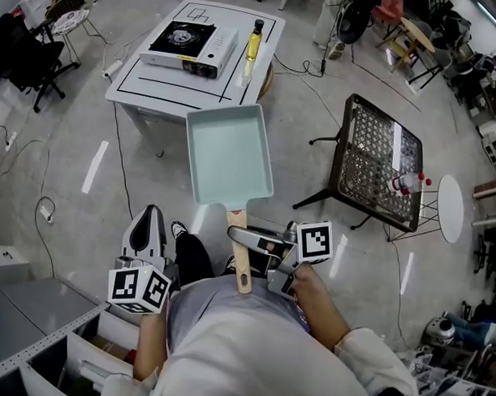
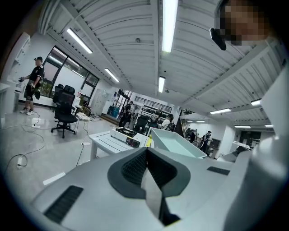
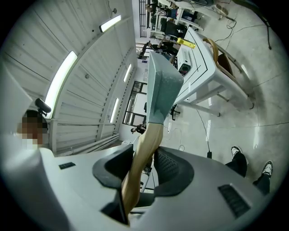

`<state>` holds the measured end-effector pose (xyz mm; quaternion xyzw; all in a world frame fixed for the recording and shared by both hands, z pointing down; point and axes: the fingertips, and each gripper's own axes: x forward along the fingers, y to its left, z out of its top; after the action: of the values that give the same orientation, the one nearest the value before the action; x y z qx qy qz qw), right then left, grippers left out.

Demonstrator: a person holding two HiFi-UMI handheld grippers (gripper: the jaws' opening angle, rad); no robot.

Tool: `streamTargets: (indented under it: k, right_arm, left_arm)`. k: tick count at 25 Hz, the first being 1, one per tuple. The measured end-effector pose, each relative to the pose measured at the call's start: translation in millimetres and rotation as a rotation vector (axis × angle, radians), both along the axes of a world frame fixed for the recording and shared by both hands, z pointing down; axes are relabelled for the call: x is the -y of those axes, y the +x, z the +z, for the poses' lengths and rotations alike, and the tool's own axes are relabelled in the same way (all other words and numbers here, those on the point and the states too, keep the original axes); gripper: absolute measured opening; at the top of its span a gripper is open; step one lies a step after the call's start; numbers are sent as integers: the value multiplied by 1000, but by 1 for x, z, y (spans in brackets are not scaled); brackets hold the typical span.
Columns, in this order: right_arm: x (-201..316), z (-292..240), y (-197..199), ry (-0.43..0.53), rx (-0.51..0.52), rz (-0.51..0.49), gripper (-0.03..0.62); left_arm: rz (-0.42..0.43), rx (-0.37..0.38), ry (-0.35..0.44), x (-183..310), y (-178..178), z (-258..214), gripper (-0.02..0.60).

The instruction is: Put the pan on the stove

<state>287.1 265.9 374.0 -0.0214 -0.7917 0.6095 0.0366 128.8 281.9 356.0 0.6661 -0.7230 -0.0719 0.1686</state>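
Note:
A pale teal rectangular pan (image 1: 230, 153) with a wooden handle (image 1: 240, 258) hangs in the air in front of the person. My right gripper (image 1: 240, 237) is shut on that handle; in the right gripper view the handle (image 3: 141, 155) runs between the pads and the pan (image 3: 162, 88) stands beyond them. The portable gas stove (image 1: 189, 46) sits on a white table (image 1: 146, 83) some way ahead of the pan. My left gripper (image 1: 152, 211) points forward at the lower left, shut and holding nothing, its pads (image 2: 135, 169) pressed together. From the left gripper view, the pan (image 2: 177, 143) and stove (image 2: 126, 136) show beyond it.
A yellow bottle (image 1: 253, 40) lies on the table beside the stove. A black mesh chair (image 1: 377, 160) with a small bottle (image 1: 406, 182) on it stands to the right, next to a round white stool (image 1: 450, 208). Grey shelving (image 1: 41, 330) is at the lower left. Cables (image 1: 121, 173) run over the floor.

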Motion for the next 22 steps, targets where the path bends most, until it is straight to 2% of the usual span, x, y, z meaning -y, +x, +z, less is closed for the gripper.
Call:
streamTargets:
  k: [8, 22]
  right_arm:
    - [25, 2, -50, -9, -5, -2, 150]
    - [63, 0, -133, -38, -11, 9, 152]
  left_arm:
    - [27, 3, -17, 31, -46, 2, -2]
    - [98, -6, 1, 89, -119, -7, -2]
